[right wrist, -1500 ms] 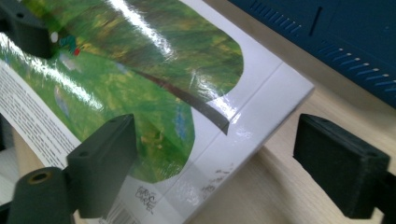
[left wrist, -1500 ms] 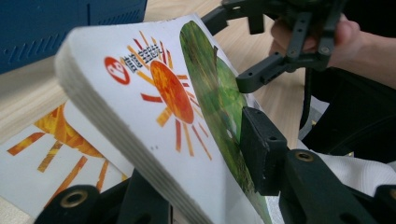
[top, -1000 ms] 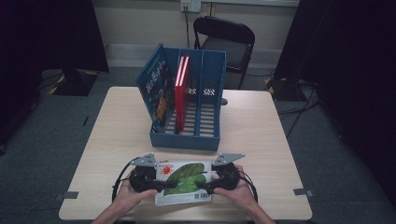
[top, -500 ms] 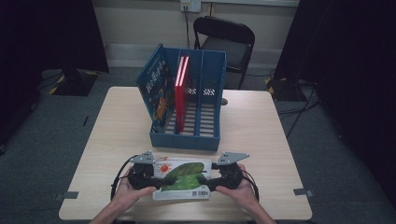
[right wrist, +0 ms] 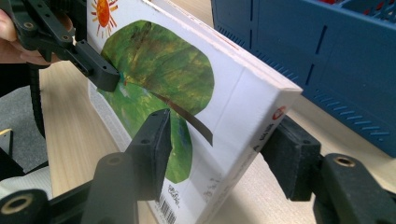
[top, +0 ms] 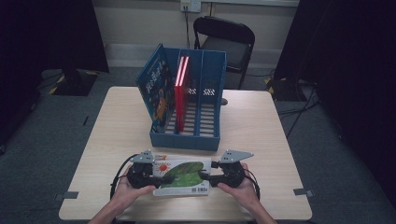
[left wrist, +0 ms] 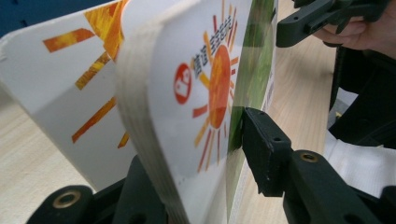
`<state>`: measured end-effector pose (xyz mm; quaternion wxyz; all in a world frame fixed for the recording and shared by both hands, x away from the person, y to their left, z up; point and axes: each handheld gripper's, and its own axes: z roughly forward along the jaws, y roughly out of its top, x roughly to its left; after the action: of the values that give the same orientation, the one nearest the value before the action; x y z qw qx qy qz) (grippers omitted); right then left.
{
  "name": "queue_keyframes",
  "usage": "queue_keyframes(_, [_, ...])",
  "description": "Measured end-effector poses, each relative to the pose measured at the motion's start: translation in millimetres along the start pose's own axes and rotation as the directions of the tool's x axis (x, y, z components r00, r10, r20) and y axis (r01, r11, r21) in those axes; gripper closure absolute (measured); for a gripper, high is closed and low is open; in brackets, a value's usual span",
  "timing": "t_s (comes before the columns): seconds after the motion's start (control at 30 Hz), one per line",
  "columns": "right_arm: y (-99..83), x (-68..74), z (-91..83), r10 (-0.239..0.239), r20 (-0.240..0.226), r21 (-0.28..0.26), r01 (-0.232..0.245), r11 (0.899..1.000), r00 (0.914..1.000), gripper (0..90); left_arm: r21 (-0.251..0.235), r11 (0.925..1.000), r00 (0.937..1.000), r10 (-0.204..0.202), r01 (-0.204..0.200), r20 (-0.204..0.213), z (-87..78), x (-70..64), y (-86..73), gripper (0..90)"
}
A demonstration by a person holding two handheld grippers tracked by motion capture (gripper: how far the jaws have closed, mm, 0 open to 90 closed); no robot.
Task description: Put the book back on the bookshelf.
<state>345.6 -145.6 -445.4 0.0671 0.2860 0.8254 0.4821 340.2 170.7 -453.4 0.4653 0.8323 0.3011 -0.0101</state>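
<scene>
— Where was the book (top: 183, 177)?

— Near the front edge of the table (top: 261, 121), just before the blue rack (top: 187, 135), tilted up between both tools.

— And the tools?

— The left gripper (left wrist: 196, 154) pinched its left end, one jaw on the cover, one behind. The right gripper (right wrist: 219, 149) pinched the spine end likewise.

— How would it handle?

— Judging by the thick pages, it looked like a board book: stiff, fairly light, unlikely to sag. The glossy cover could slip, though, and the left end's leaves fanned apart, so I'd have gripped the spine end hardest.
</scene>
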Motion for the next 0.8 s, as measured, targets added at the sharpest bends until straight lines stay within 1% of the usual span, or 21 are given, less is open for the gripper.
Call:
queue_keyframes(0.1, [2.8,-1.0,-2.7,-0.004,0.007,-0.009,0.004,1.0,1.0,44.6,-0.01,0.9999,0.9997,-0.006,0.006,-0.023,-3.2,2.8,-0.4,62.2])
queue_keyframes(0.17, [3.6,-1.4,-3.1,-0.006,0.009,-0.006,0.006,1.0,0.9999,45.0,-0.018,0.9998,0.999,-0.012,0.011,-0.043,-5.4,4.5,-1.0,62.1])
queue_keyframes(0.2, [3.7,-1.6,-3.5,-0.009,0.012,-0.005,0.009,1.0,0.9999,45.3,-0.022,0.9998,0.9987,-0.005,0.004,-0.05,-6.6,5.8,-1.4,62.0])
queue_keyframes(0.4, [8.8,-2.1,-10.2,-0.019,0.015,-0.021,0.02,1.0,0.9997,47.1,-0.022,0.9997,0.998,0.006,-0.008,-0.063,-7.5,5.0,-1.8,61.0])
queue_keyframes(0.47, [10.2,-1.6,-12.0,-0.028,0.017,-0.018,0.028,0.999,0.9995,48.6,-0.021,0.9997,0.9977,0.012,-0.013,-0.067,-7.8,4.6,-1.7,60.5])
queue_keyframes(0.5, [11.0,-1.2,-13.0,-0.032,0.017,-0.016,0.032,0.999,0.9994,49.3,-0.016,0.9996,0.9971,0.022,-0.023,-0.073,-8.3,4.7,-1.2,60.1])
queue_keyframes(0.53, [12.1,-0.4,-13.9,-0.04,0.019,-0.016,0.04,0.999,0.999,49.5,-0.026,0.9994,0.9965,0.019,-0.021,-0.082,-7.5,4.1,-0.7,59.6])
queue_keyframes(0.57, [14.0,0.6,-15.4,-0.053,0.018,-0.01,0.053,0.999,0.9984,49.9,-0.022,0.9993,0.9959,0.028,-0.03,-0.086,-7.6,5.0,0.1,59.2])
queue_keyframes(0.6, [15.2,1.0,-16.4,-0.058,0.022,-0.012,0.059,0.998,0.998,50.3,-0.025,0.9994,0.9958,0.023,-0.025,-0.089,-6.3,5.9,1.1,59.1])
queue_keyframes(0.63, [16.8,1.4,-18.0,-0.063,0.021,-0.019,0.064,0.998,0.9978,50.7,-0.011,0.9997,0.9942,0.021,-0.022,-0.106,-3.3,6.9,2.5,59.0])
queue_keyframes(0.67, [18.8,2.4,-20.6,-0.064,0.017,-0.035,0.064,0.997,0.9978,53.4,0.006,0.9996,0.992,0.029,-0.029,-0.123,0.3,7.4,2.1,58.7])
queue_keyframes(0.7, [19.7,3.6,-21.9,-0.074,0.018,-0.046,0.075,0.996,0.9971,53.5,0.003,0.9996,0.9931,0.028,-0.028,-0.114,2.3,8.0,1.9,58.4])
queue_keyframes(0.73, [19.7,3.6,-21.9,-0.074,0.018,-0.046,0.075,0.996,0.9971,53.5,0.003,0.9996,0.9931,0.028,-0.028,-0.114,2.3,8.0,1.9,58.3])
queue_keyframes(0.77, [20.6,4.9,-22.3,-0.085,0.021,-0.038,0.086,0.996,0.9962,52.1,0.001,0.9997,0.9946,0.023,-0.023,-0.101,1.6,9.3,3.1,58.4])
queue_keyframes(0.8, [20.6,4.9,-22.3,-0.085,0.021,-0.038,0.086,0.996,0.9962,52.1,0.001,0.9997,0.9946,0.023,-0.023,-0.101,1.6,9.3,3.1,58.3])
